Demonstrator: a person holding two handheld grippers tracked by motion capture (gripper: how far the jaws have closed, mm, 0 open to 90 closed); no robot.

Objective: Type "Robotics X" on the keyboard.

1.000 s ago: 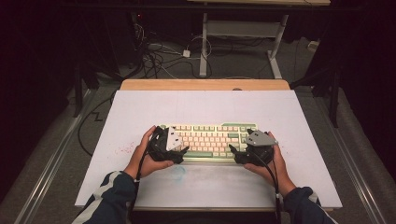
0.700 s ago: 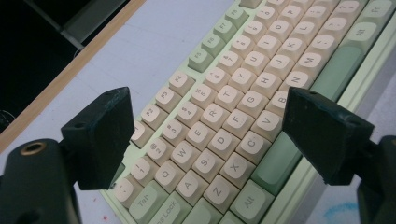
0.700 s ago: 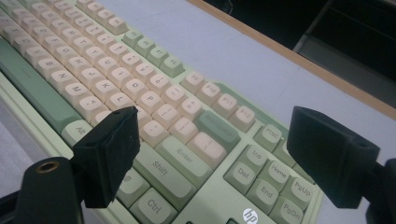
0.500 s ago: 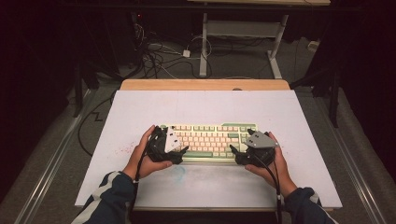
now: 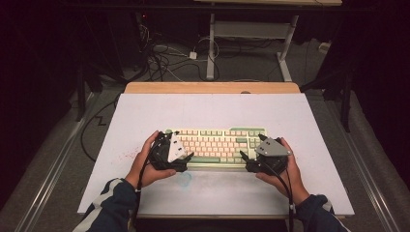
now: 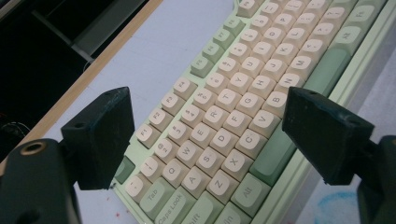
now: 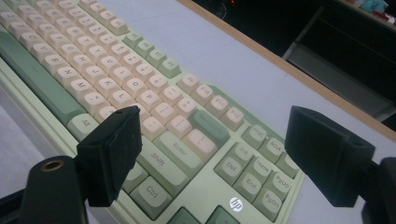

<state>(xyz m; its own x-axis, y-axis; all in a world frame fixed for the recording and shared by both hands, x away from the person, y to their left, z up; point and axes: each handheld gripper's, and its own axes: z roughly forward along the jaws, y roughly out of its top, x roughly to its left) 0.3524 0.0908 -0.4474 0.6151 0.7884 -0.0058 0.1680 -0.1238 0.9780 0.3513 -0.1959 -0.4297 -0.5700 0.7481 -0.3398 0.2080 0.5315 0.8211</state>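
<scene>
A pale green keyboard (image 5: 215,144) with cream and green keys lies on the white table mat (image 5: 212,111). My left gripper (image 5: 183,157) sits at the keyboard's left end, open, its jaws spread over the letter keys (image 6: 219,126) without holding anything. At the keyboard's right end my right gripper (image 5: 245,158) is open too. Its jaws straddle the Shift and Enter keys (image 7: 180,147), above the keyboard's right corner (image 7: 236,203). A hand holds each gripper.
The white mat covers a wooden table whose far edge (image 5: 212,87) shows as a tan strip. A faint blue smudge (image 5: 183,179) marks the mat just in front of the keyboard. Cables (image 5: 164,55) and a desk frame (image 5: 251,34) stand on the dark floor beyond.
The right gripper has shifted slightly to the right along the keyboard's end. The left gripper has stayed in place.
</scene>
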